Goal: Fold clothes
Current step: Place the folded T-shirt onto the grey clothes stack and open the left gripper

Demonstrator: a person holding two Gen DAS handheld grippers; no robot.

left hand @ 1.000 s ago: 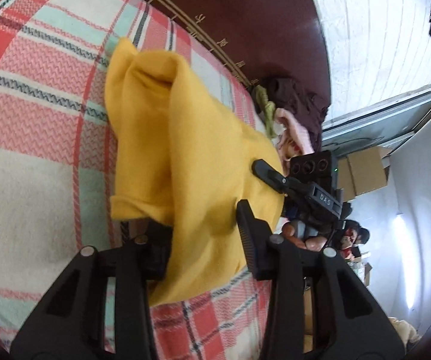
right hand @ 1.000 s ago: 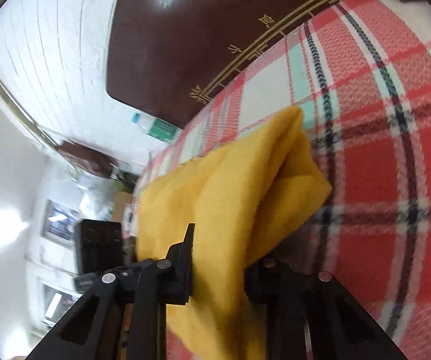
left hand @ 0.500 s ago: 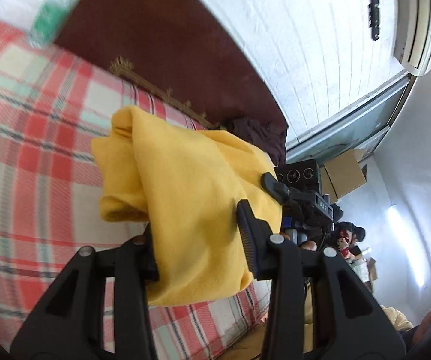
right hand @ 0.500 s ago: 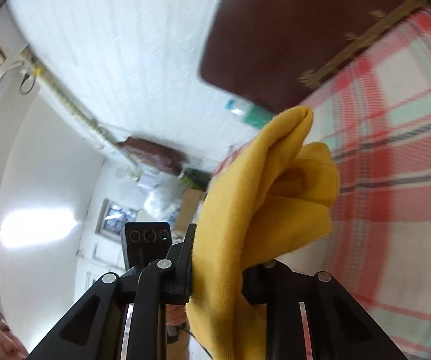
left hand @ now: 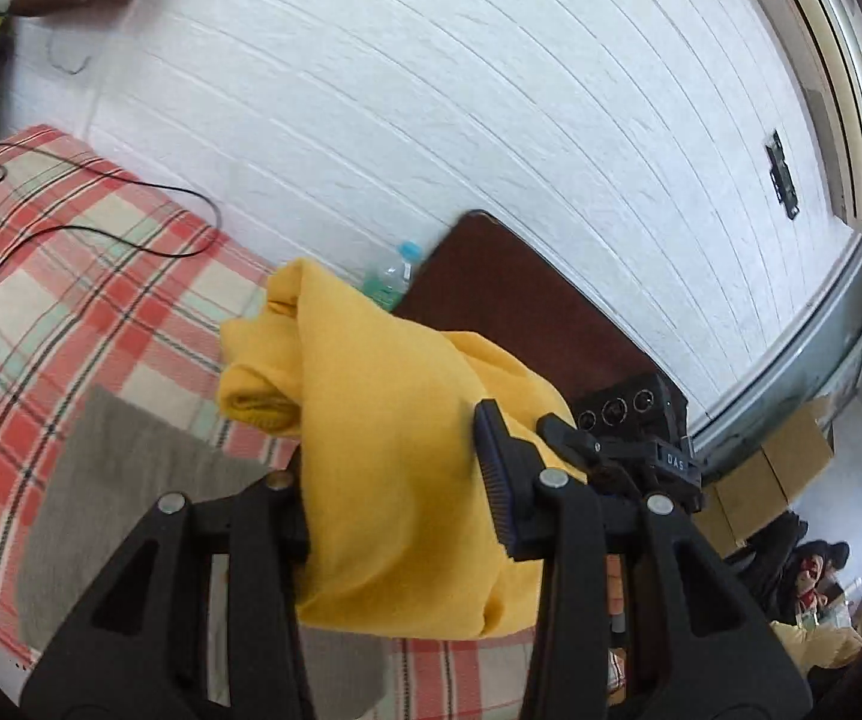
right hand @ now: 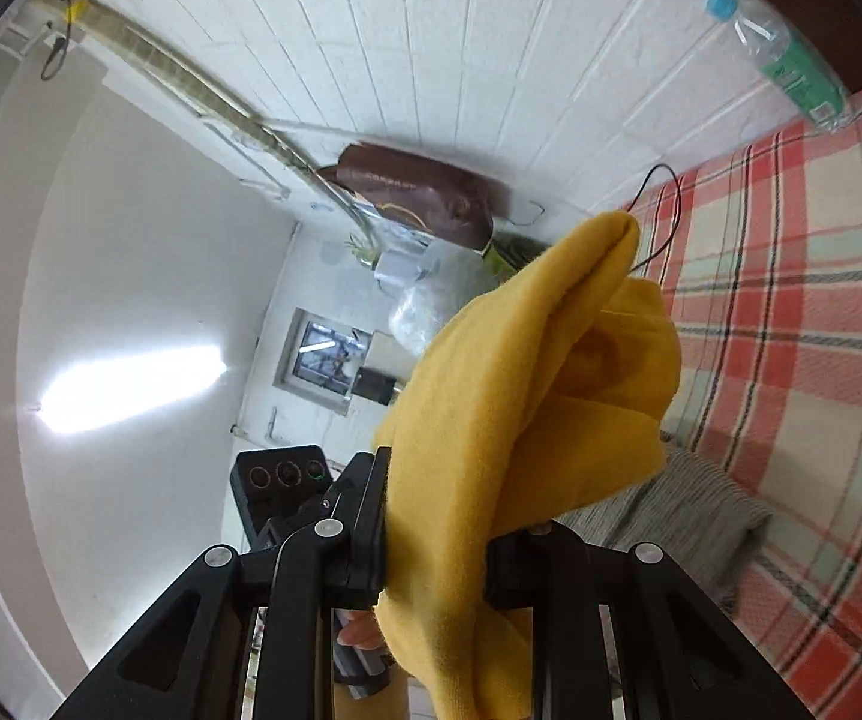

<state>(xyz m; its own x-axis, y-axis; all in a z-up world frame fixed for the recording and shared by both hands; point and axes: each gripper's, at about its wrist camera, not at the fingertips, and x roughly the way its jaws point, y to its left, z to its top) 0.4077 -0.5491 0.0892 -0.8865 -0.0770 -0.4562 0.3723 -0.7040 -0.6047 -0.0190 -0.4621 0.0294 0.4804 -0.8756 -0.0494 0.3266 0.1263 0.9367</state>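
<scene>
A: Where was the folded mustard-yellow fleece garment (left hand: 395, 468)?

B: Clamped between both grippers, left gripper (left hand: 392, 480) and right gripper (right hand: 436, 510), above the grey folded cloth (left hand: 125, 492). Best kept level, lowered squarely.

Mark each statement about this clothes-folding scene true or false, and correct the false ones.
1. Both tools grip the yellow garment. True: the left tool and right tool are each shut on it.
2. The blanket is plain blue. False: it is red, white and green plaid.
3. A grey cloth lies on the blanket. True.
4. The water bottle has a red cap. False: the cap is blue.
5. The wall is dark wood. False: it is white.
</scene>
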